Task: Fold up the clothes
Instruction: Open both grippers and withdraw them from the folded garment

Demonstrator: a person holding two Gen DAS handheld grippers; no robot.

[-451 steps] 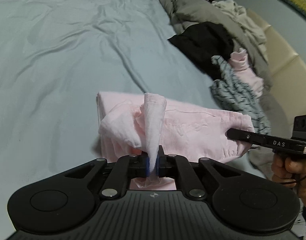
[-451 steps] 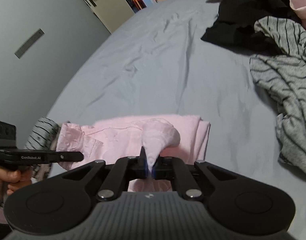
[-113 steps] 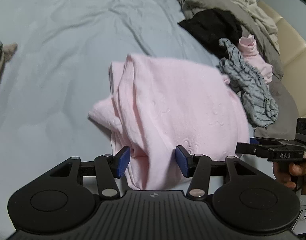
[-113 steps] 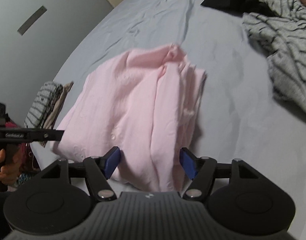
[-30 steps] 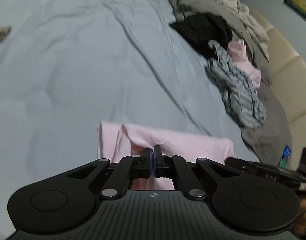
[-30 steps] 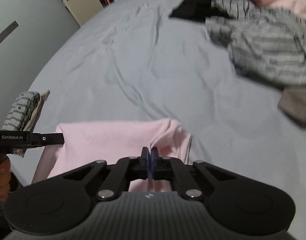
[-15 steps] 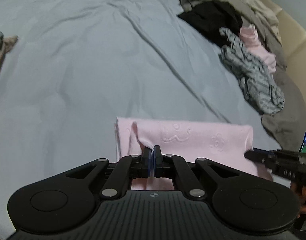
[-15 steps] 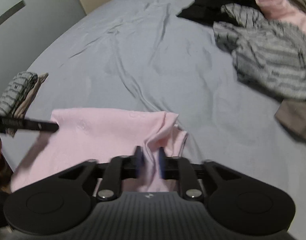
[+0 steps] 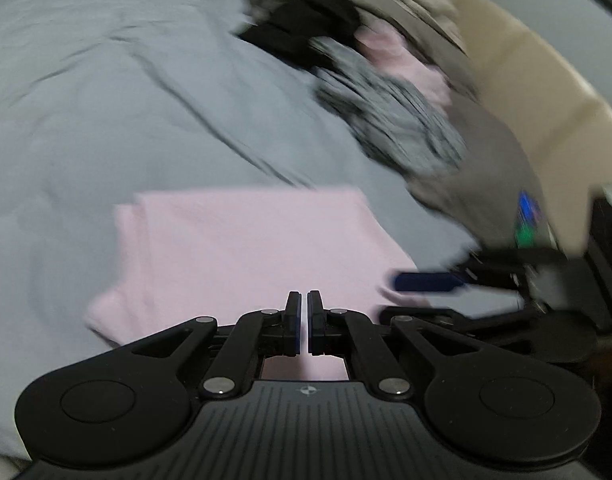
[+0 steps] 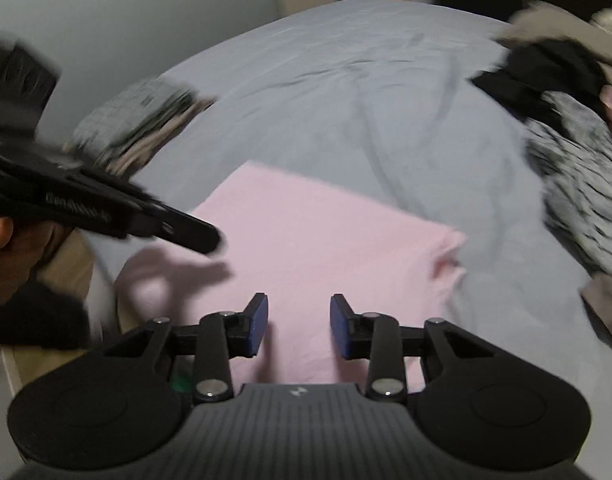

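Observation:
A pink garment [image 9: 246,248] lies folded flat as a rectangle on the bed. My left gripper [image 9: 304,320] hovers over its near edge with the pads almost together and only a thin slit between them. In the right wrist view the left gripper [image 10: 208,240] hangs clear above the pink garment [image 10: 325,240] and casts a shadow on it. My right gripper [image 10: 300,326] stands open above the near edge, with nothing between its blue pads. It shows blurred in the left wrist view as the right gripper [image 9: 389,298], at the garment's right corner.
A heap of unfolded clothes [image 9: 385,92], striped grey, black and pink, lies at the far right of the grey-blue sheet [image 9: 86,120]. A small folded stack [image 10: 146,120] sits at the bed's left edge. A hand [image 10: 6,248] holds the left gripper. A beige padded board [image 9: 525,100] runs behind the heap.
Both grippers have let the pink garment's corners go and pulled back and up. The right jaws went from shut to open. The garment now lies flat.

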